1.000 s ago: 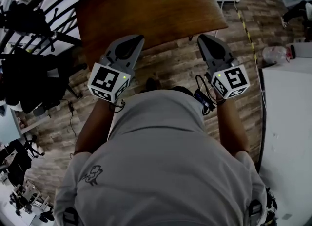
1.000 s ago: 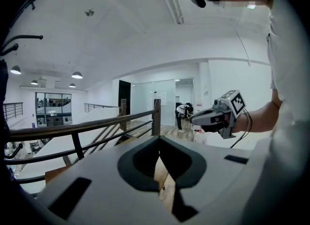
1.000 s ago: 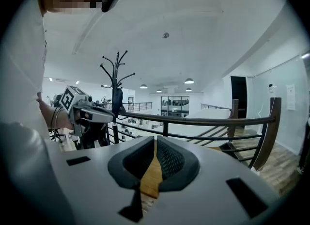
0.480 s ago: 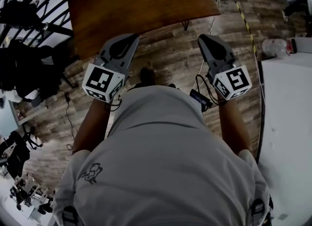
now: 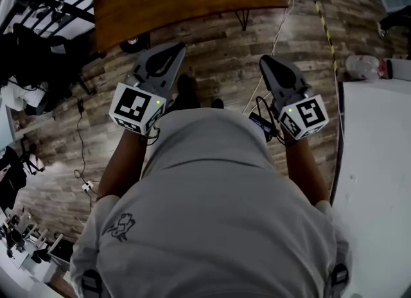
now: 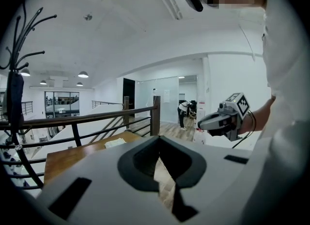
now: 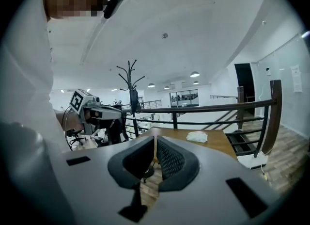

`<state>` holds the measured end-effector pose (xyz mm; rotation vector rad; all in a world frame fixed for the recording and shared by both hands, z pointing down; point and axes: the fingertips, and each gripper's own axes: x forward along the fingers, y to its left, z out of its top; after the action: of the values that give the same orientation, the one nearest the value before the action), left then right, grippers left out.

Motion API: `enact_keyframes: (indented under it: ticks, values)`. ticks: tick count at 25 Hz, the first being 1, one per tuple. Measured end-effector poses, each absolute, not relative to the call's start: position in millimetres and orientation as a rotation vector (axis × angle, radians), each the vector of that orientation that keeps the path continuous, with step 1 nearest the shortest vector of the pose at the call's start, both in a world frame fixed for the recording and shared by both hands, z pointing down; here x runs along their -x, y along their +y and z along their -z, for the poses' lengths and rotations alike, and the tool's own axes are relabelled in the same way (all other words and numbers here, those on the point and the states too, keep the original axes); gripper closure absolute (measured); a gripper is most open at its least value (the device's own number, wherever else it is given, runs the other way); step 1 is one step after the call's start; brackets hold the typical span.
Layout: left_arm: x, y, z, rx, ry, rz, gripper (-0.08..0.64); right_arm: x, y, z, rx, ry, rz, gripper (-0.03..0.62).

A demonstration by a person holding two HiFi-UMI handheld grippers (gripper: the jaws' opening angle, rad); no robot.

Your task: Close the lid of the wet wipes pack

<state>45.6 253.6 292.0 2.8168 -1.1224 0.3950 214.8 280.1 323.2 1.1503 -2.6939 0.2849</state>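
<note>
Right gripper [image 7: 155,140] closed tight, empty | wet wipes pack [image 7: 197,136] far off at its 1 o'clock | left gripper [image 6: 158,141] closed too, maybe as far.

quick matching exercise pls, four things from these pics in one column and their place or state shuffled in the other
Things:
1. wet wipes pack
2. right gripper
3. coat stand
4. table

Place or state:
a. black, upright, branching hooks on top
b. jaws together, nothing between them
c. pale, lying flat on the tabletop
d. brown wood, standing on the plank floor

Pairs: 1-c, 2-b, 3-a, 4-d
</note>
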Motion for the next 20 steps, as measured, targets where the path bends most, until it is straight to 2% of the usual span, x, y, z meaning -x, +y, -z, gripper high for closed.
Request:
enact_keyframes:
  ticks: [12, 20]
  values:
    - [-50.3, 319.3, -318.9, -2.72, -1.214, -0.368, 0.546, -212.6, 343.2, -341.5, -1.073, -2.728, -0.337, 0.552]
    - [-53.2, 330.5, -307.2, -2.723, -1.243, -0.351, 0.546, -206.3, 355.3, -334.9, -1.022, -2.763, -0.341, 0.552]
